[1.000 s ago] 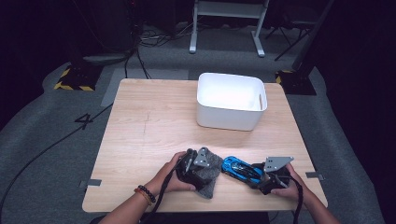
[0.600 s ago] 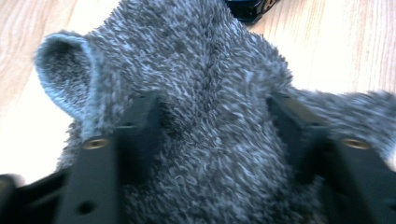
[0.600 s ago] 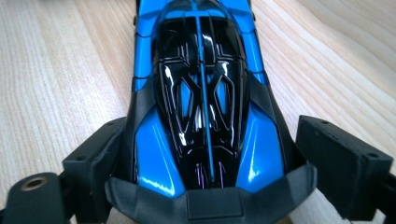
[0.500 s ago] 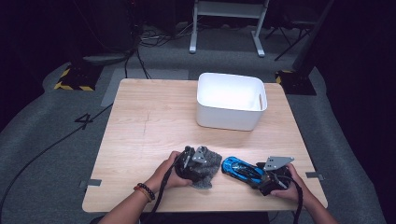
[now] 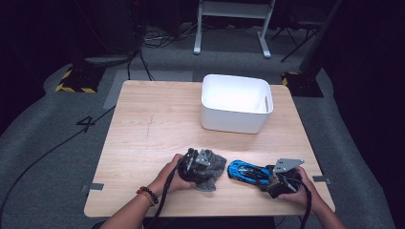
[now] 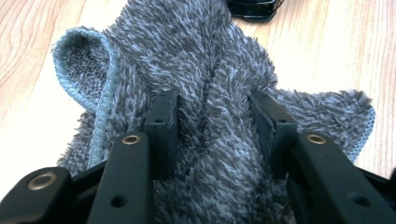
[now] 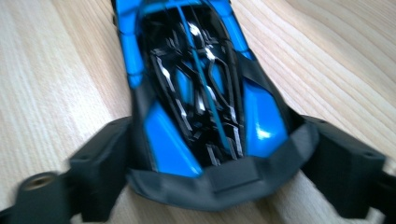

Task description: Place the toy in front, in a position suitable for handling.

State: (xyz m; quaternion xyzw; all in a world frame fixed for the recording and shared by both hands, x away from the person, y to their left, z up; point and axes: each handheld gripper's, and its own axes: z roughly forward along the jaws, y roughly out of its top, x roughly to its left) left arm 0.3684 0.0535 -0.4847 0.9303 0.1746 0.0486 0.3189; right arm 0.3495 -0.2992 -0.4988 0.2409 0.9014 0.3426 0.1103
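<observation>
High view: left gripper has just been closing, its jaws now pinching a fold of the fluffy grey microfibre cloth on the wooden table. Right gripper flanks the blue toy car's rear, its jaws just narrowed, probably gripping.

Item count on the table: one white bin, one blue toy car, one grey fluffy cloth. Handheld tools: two grippers, namely one left gripper and one right gripper, each with two black jaws and one trailing cable. Hands in frame: two. One beaded bracelet is worn on the left wrist.
</observation>
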